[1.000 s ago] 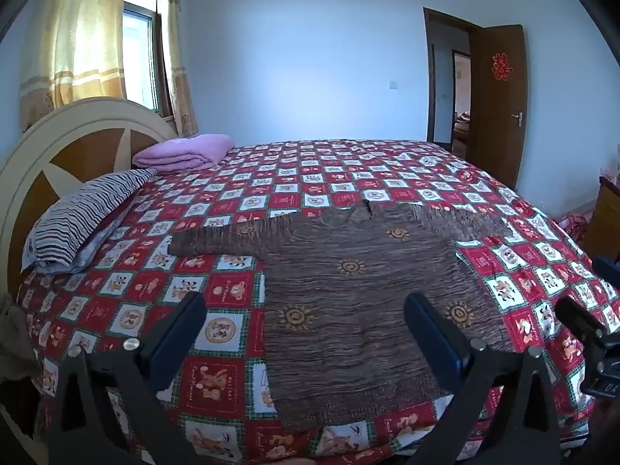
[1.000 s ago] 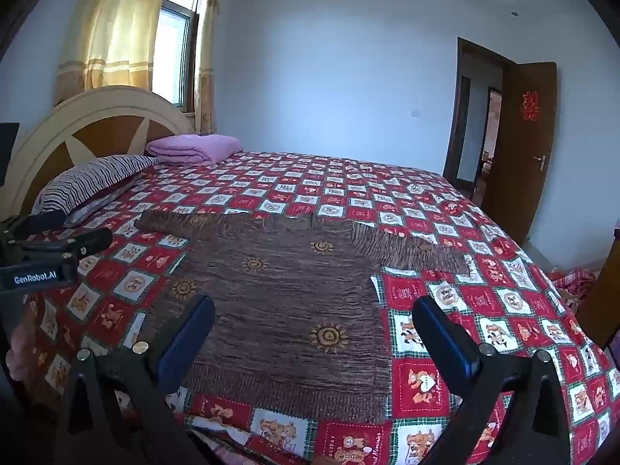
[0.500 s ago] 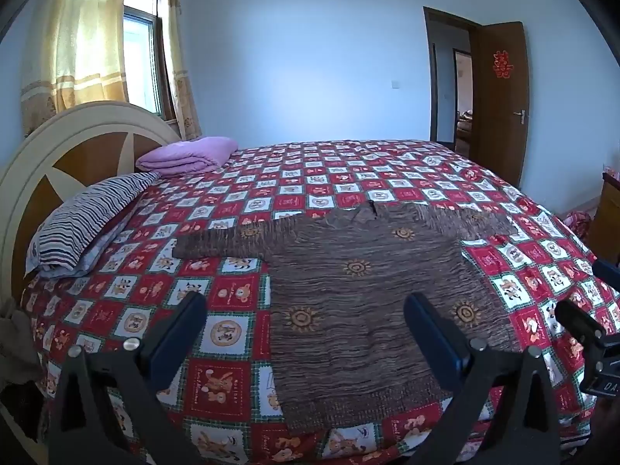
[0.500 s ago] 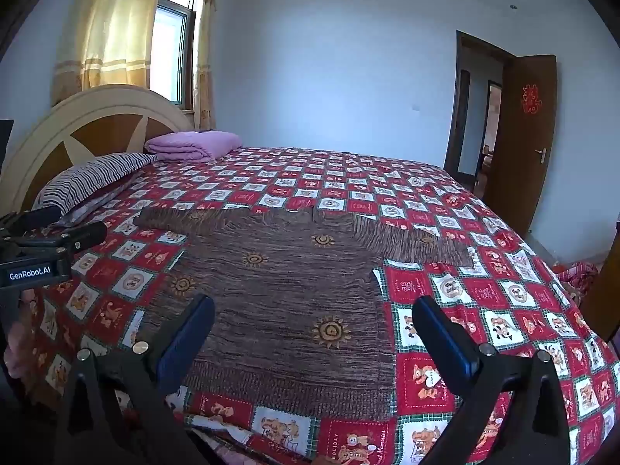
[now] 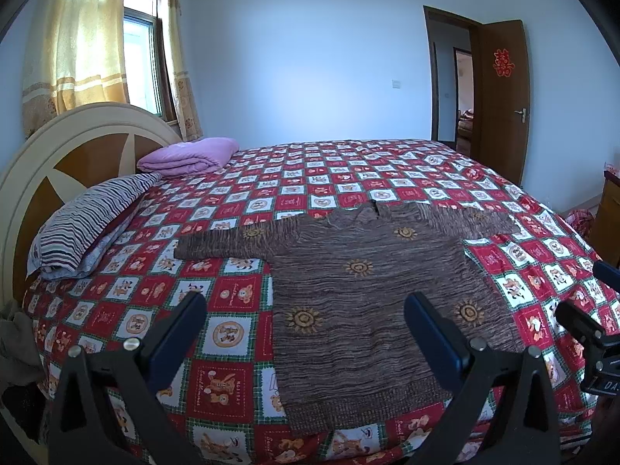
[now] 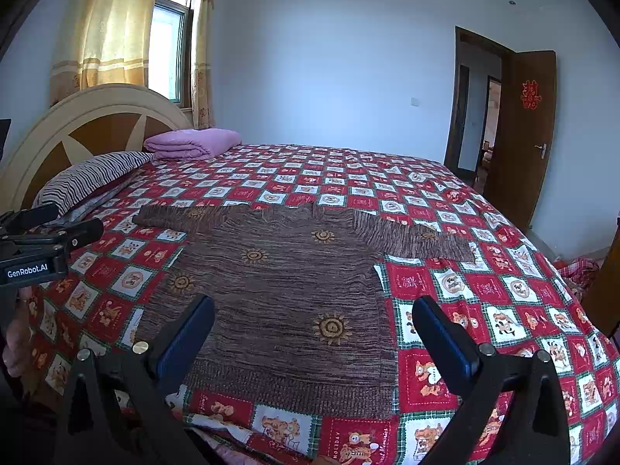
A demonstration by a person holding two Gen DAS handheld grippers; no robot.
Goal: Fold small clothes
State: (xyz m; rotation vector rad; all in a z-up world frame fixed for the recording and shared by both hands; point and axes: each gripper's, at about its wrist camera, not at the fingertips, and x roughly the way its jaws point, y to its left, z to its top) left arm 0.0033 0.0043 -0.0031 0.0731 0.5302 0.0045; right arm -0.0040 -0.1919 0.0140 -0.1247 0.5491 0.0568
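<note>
I am looking across a wide bed covered by a red, white and green checked quilt with cartoon bear squares (image 5: 240,302), which fills most of both views. Behind it stands a rounded cream and brown wooden headboard (image 5: 77,147), and to the far right a dark brown wooden door (image 6: 523,135) hangs open.

Spread flat on the near half of the quilt is the small brown knitted sweater with yellow sun motifs (image 5: 368,294), hem toward me, neck away, both sleeves stretched out sideways. At the head of the bed lies a grey and white striped pillow (image 5: 89,221), and just beyond it a folded lilac blanket (image 5: 190,155).

My left gripper (image 5: 304,329) hangs above the sweater's hem edge with its blue-padded fingers spread wide and nothing between them. My right gripper (image 6: 314,329) is likewise spread wide and empty over the sweater's lower right part. At the left border of the right wrist view I see what is probably the person's hand (image 6: 17,341), though it is dim and cut off there.
</note>
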